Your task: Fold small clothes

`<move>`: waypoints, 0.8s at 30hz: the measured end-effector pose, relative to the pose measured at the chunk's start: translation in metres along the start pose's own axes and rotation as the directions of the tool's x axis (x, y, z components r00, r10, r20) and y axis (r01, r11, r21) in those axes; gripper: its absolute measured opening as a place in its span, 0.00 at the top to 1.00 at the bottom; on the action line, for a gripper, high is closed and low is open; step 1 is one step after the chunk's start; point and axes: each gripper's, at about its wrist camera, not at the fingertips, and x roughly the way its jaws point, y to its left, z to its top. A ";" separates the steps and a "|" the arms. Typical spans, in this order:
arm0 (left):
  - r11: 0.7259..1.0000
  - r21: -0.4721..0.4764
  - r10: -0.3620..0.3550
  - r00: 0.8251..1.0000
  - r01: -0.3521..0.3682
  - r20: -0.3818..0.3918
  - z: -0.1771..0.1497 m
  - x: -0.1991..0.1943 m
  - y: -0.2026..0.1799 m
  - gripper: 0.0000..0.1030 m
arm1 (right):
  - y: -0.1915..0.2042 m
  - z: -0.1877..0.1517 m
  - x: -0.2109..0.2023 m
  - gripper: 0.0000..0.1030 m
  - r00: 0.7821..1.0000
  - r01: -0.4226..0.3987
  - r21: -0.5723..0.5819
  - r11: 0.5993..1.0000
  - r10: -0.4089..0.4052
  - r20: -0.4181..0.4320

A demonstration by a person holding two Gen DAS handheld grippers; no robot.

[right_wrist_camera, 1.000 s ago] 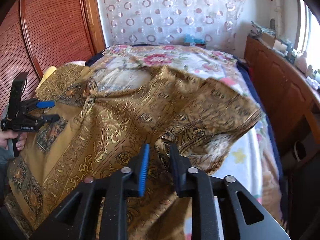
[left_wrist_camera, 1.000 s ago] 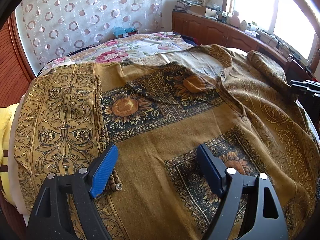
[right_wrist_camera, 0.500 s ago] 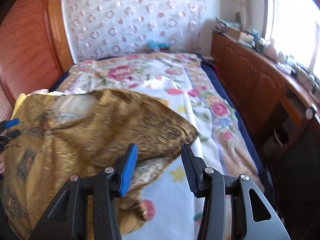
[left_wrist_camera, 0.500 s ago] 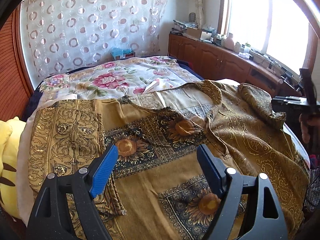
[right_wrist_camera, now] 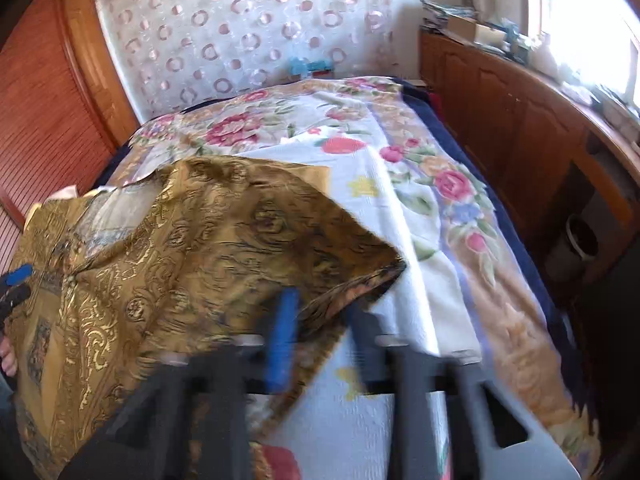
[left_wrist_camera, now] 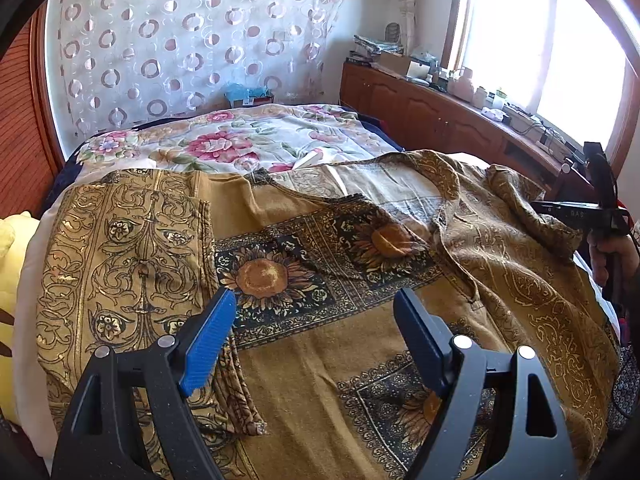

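Ochre sunflower-and-scroll garment (left_wrist_camera: 320, 320); white rose-print bedspread (left_wrist_camera: 248, 140)

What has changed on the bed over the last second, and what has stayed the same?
The right gripper let go of the sleeve, which dropped onto the bedspread, and drew back towards the sleeve's end. Its jaws opened and have just been closing again, with the sleeve's edge between them, not yet pinched. The left gripper stayed open above the shirt, gripping nothing.
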 end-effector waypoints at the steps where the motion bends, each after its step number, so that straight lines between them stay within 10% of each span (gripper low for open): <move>1: 1.000 -0.003 0.002 1.000 -0.002 0.002 0.000 -0.001 0.001 0.20 | 0.003 0.001 -0.003 0.94 1.000 -0.003 -0.016 1.000 0.003 0.008; 12: 0.999 -0.035 0.011 0.999 -0.009 0.033 0.000 -0.009 0.010 0.20 | 0.076 0.029 -0.044 0.94 0.987 -0.096 -0.200 0.975 0.119 0.107; 15: 0.999 -0.038 0.015 0.999 -0.014 0.036 0.000 -0.009 0.013 0.20 | 0.095 0.031 -0.044 0.77 0.985 -0.125 -0.233 0.964 0.150 0.090; 24: 0.999 -0.045 0.019 0.999 -0.017 0.042 0.000 -0.009 0.015 0.20 | 0.087 0.017 -0.067 0.70 0.977 -0.117 -0.268 0.956 0.160 0.143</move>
